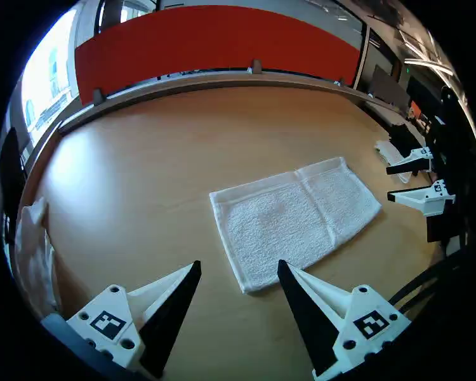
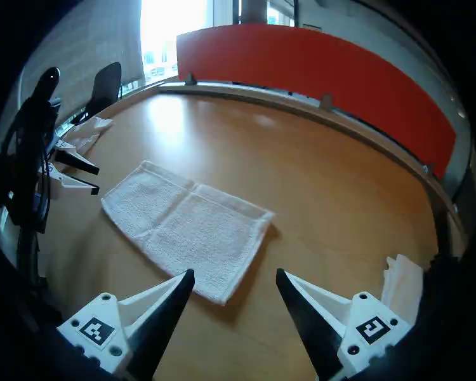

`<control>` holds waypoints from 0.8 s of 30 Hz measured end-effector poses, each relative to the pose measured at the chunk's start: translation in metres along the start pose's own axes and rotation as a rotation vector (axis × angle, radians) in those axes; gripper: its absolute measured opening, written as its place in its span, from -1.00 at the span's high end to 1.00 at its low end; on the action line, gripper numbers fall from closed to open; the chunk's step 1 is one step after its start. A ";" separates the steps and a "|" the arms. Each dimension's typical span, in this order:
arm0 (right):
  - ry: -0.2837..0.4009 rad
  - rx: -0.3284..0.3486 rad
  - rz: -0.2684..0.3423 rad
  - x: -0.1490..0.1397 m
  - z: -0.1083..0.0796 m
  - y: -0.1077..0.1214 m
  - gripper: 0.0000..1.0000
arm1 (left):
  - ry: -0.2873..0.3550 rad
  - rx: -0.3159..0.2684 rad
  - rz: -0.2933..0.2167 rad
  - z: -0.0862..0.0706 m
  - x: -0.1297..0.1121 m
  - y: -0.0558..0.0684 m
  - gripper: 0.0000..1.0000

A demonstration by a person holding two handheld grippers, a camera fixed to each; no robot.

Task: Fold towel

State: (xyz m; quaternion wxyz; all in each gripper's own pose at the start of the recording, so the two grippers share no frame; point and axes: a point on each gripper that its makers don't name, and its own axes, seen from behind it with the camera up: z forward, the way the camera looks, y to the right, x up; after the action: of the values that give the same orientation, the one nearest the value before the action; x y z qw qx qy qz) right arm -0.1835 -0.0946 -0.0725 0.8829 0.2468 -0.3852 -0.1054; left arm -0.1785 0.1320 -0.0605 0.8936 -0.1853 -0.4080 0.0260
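Towel flat on table, bare wood round every edge. Left gripper open near one corner; right gripper open near the corner along the same long edge.

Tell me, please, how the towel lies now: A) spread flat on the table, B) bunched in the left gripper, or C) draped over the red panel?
A: the towel lies flat on the table, and the left gripper and right gripper are both open, gripping nothing.
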 end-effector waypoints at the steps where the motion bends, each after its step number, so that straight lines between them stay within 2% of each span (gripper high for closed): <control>1: 0.000 0.003 -0.004 0.000 0.000 0.000 -0.99 | 0.001 0.004 -0.004 -0.001 -0.001 -0.001 -0.78; 11: -0.004 0.030 -0.043 0.001 0.002 -0.004 -1.00 | 0.019 0.055 -0.048 -0.016 -0.009 -0.007 -0.78; 24: -0.023 0.058 -0.085 -0.003 0.009 -0.001 -0.99 | 0.031 0.122 -0.133 -0.034 -0.022 -0.020 -0.78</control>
State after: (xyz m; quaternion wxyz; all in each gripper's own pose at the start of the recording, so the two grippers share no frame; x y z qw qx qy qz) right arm -0.1925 -0.0981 -0.0697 0.8658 0.2872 -0.3872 -0.1343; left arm -0.1703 0.0982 -0.0901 0.9093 -0.1033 -0.4030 -0.0115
